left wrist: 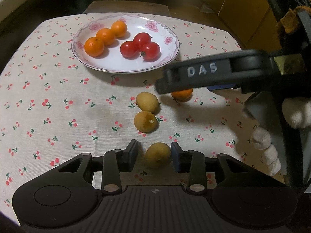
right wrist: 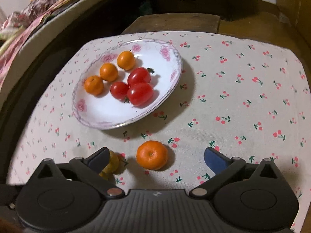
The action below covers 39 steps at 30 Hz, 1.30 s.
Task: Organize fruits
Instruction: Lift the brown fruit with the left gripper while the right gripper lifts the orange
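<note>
A white floral plate (left wrist: 124,69) holds three small oranges (left wrist: 106,36) and three red tomatoes (left wrist: 142,45). Three yellow-brown fruits lie on the cherry-print cloth in front of it. The nearest fruit (left wrist: 158,156) sits between the fingers of my left gripper (left wrist: 154,153), which is open: the right pad touches it and the left pad stands clear. My right gripper (right wrist: 157,153) is open wide around a loose orange (right wrist: 152,154) on the cloth without touching it. In the left wrist view its black finger (left wrist: 194,73) hangs over that orange (left wrist: 181,96).
The other two yellow-brown fruits (left wrist: 147,103) (left wrist: 145,121) lie between the plate and my left gripper. Gloved fingers (left wrist: 262,138) show at the right. The cloth (right wrist: 243,101) covers a dark wooden table; a cardboard box (left wrist: 243,9) stands behind, floral bedding (right wrist: 23,19) to the left.
</note>
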Motion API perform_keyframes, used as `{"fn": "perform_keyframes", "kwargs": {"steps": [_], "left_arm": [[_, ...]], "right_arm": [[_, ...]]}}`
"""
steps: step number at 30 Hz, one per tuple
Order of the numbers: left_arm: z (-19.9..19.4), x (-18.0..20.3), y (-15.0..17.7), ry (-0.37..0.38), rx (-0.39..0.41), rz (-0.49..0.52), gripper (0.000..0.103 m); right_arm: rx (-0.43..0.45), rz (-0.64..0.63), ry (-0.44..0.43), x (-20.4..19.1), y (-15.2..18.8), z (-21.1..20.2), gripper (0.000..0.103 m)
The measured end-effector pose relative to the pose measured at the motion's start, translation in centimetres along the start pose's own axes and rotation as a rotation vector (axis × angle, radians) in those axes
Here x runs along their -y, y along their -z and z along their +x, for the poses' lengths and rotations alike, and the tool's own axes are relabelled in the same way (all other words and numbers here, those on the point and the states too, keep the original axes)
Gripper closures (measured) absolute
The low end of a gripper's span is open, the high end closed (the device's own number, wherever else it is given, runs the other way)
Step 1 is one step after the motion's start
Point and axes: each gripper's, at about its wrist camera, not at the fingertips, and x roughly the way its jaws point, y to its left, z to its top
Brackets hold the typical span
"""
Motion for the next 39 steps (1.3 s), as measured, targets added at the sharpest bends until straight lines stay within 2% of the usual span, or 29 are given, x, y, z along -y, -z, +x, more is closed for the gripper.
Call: {"fn": "perform_keyframes", "kwargs": {"steps": [1, 3, 6, 8, 10, 13, 19, 22, 25, 26, 33, 35, 36, 39], "left_arm": [[0.0, -0.1, 0.0, 0.003, 0.000, -0.003, 0.057], [0.0, 0.0, 0.0, 0.002, 0.000, -0.001, 0.055], [0.1, 0.2, -0.1, 0.005, -0.001, 0.003, 0.051], [0.0, 0.2, 0.0, 0.002, 0.001, 0.006, 0.051], [0.0, 0.1, 0.0, 0.002, 0.002, -0.001, 0.051], [-0.1, -0.1, -0.1, 0.004, 0.002, -0.011, 0.052], [-0.2, 0.4, 0.1, -0.001, -0.002, 0.014, 0.056], [-0.2, 0.5, 0.3, -0.001, -0.005, 0.024, 0.054], [-0.1, 0.5, 0.5, -0.007, -0.013, 0.013, 0.038], [-0.1, 0.5, 0.5, -0.010, -0.010, 0.016, 0.038], [-0.2, 0.8, 0.6, -0.041, 0.002, 0.029, 0.049], [-0.3, 1.1, 0.6, -0.032, 0.003, 0.033, 0.061], [-0.4, 1.2, 0.6, -0.027, 0.001, 0.034, 0.064], [-0.5, 1.5, 0.8, -0.044, 0.002, 0.046, 0.066]], "right_arm": [[-0.003, 0.005, 0.016, 0.0, -0.1, -0.2, 0.019], [-0.006, -0.028, 0.064, -0.3, 0.0, -0.4, 0.030], [-0.005, -0.105, 0.117, -1.7, 0.7, -0.3, 0.034], [0.007, -0.180, 0.162, -3.0, 1.2, -0.2, 0.046], [0.023, -0.218, 0.193, -3.4, 1.4, -0.2, 0.069], [0.012, -0.190, 0.154, -3.0, 1.4, -0.6, 0.071], [0.022, -0.191, 0.165, -2.6, 2.1, -1.8, 0.071], [0.022, -0.165, 0.149, -2.1, 2.3, -2.8, 0.071], [0.013, -0.147, 0.133, -1.8, 2.7, -3.5, 0.071], [0.011, -0.144, 0.128, -1.8, 2.8, -3.8, 0.071], [0.034, -0.135, 0.094, -1.7, 3.3, -6.3, 0.071], [0.043, -0.140, 0.092, -1.8, 3.4, -6.7, 0.071], [0.045, -0.139, 0.089, -1.8, 3.3, -6.7, 0.071], [0.045, -0.132, 0.082, -1.8, 3.2, -6.7, 0.071]]}}
